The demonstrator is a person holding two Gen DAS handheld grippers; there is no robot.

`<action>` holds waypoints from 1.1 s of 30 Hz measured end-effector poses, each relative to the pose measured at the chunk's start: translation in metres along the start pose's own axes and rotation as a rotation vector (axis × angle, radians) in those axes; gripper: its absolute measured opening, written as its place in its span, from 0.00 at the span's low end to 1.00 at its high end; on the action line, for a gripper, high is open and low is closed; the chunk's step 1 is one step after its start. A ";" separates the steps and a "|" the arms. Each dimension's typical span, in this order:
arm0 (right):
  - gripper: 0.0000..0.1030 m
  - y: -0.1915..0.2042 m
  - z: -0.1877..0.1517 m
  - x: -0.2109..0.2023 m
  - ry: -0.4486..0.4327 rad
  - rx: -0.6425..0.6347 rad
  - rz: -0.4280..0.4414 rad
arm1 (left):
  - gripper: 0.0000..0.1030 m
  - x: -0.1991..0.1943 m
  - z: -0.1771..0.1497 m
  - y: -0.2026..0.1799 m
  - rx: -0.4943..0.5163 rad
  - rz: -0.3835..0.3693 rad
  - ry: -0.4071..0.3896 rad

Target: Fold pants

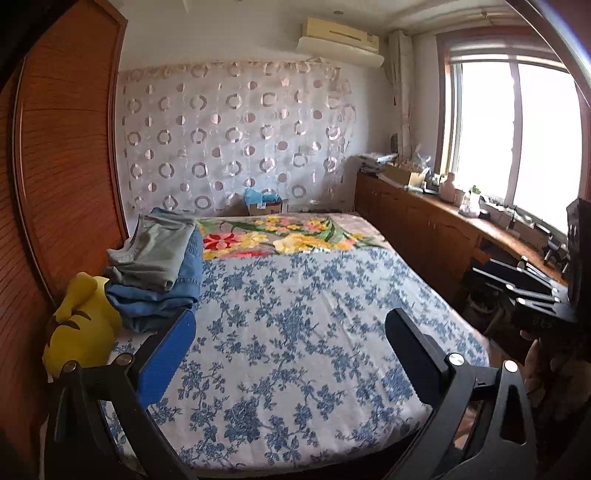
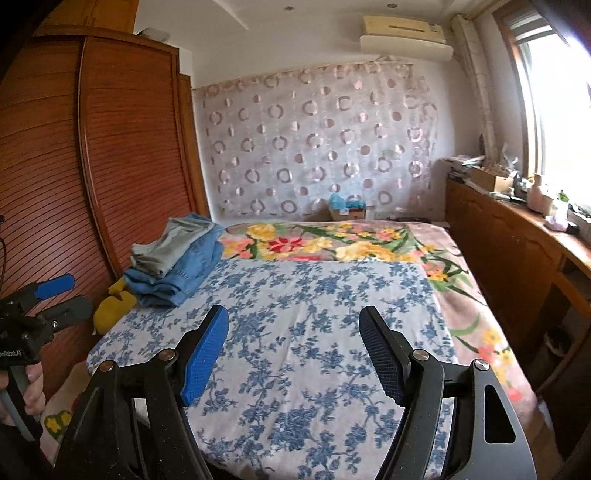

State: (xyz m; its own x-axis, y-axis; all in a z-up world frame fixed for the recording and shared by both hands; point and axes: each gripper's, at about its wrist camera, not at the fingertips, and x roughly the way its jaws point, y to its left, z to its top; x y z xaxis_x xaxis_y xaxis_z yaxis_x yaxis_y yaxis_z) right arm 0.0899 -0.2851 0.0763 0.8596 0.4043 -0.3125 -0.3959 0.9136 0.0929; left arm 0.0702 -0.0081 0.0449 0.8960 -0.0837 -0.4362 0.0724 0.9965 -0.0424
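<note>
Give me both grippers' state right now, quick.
Left gripper: open, holding nothing.
Right gripper: open, holding nothing.

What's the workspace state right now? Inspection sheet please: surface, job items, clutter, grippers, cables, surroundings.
Surface: bed with blue floral sheet, flat and bare in the middle; bright flower blanket beyond it.
Job's things: stack of folded pants, grey pair on top of denim, at the bed's left edge near the wardrobe.
Clutter: yellow plush toy beside the stack; cardboard box behind the bed.
Grippers: left gripper open, nothing between the jaws; right gripper open, nothing held.
Cables: nothing seen on the bed.
Surroundings: wooden wardrobe left, circle-pattern curtain behind, cluttered wooden counter under the window right, air conditioner above.
</note>
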 end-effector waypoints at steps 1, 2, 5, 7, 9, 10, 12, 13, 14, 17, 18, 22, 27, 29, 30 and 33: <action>0.74 0.002 0.000 -0.002 -0.005 0.000 -0.004 | 1.00 -0.002 0.003 0.000 -0.002 0.001 -0.008; 0.77 0.004 0.000 -0.004 -0.012 0.000 -0.011 | 1.00 -0.002 0.006 -0.001 -0.003 0.002 -0.015; 0.82 0.012 0.000 -0.013 -0.039 -0.001 -0.025 | 1.00 -0.007 0.013 0.000 -0.002 0.005 -0.031; 0.82 0.018 0.000 -0.018 -0.055 -0.003 -0.028 | 1.00 -0.011 0.017 0.001 -0.002 0.011 -0.042; 0.82 0.024 -0.001 -0.021 -0.065 -0.008 -0.033 | 1.00 -0.013 0.019 0.002 -0.001 0.017 -0.046; 0.82 0.025 -0.004 -0.022 -0.069 -0.010 -0.035 | 1.00 -0.015 0.020 0.003 0.002 0.025 -0.044; 0.82 0.031 -0.005 -0.025 -0.080 -0.017 -0.033 | 1.00 -0.017 0.021 0.004 0.002 0.031 -0.047; 0.82 0.031 -0.006 -0.026 -0.086 -0.021 -0.034 | 1.00 -0.019 0.021 0.005 -0.001 0.036 -0.050; 0.83 0.032 -0.007 -0.027 -0.092 -0.026 -0.038 | 1.00 -0.021 0.021 0.006 -0.004 0.036 -0.052; 0.84 0.030 -0.012 -0.027 -0.098 -0.029 -0.040 | 1.00 -0.023 0.019 0.008 -0.008 0.039 -0.054; 0.84 0.028 -0.012 -0.023 -0.098 -0.029 -0.041 | 1.00 -0.023 0.019 0.008 -0.007 0.039 -0.054; 0.84 0.025 -0.015 -0.020 -0.096 -0.025 -0.040 | 1.00 -0.023 0.019 0.008 -0.009 0.036 -0.054; 0.84 0.023 -0.013 -0.019 -0.096 -0.024 -0.042 | 1.00 -0.023 0.019 0.008 -0.008 0.038 -0.053; 0.84 0.023 -0.013 -0.019 -0.095 -0.024 -0.043 | 1.00 -0.024 0.019 0.009 -0.008 0.039 -0.054; 0.84 0.023 -0.013 -0.019 -0.095 -0.023 -0.043 | 1.00 -0.023 0.019 0.008 -0.008 0.038 -0.054; 0.84 0.023 -0.014 -0.022 -0.097 -0.023 -0.040 | 1.00 -0.024 0.018 0.009 -0.008 0.038 -0.052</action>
State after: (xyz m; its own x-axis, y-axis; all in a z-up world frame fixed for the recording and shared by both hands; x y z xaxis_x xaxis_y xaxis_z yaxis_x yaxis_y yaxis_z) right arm 0.0575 -0.2730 0.0724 0.9015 0.3711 -0.2228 -0.3672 0.9282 0.0606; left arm 0.0578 0.0030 0.0714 0.9195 -0.0447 -0.3905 0.0342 0.9988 -0.0337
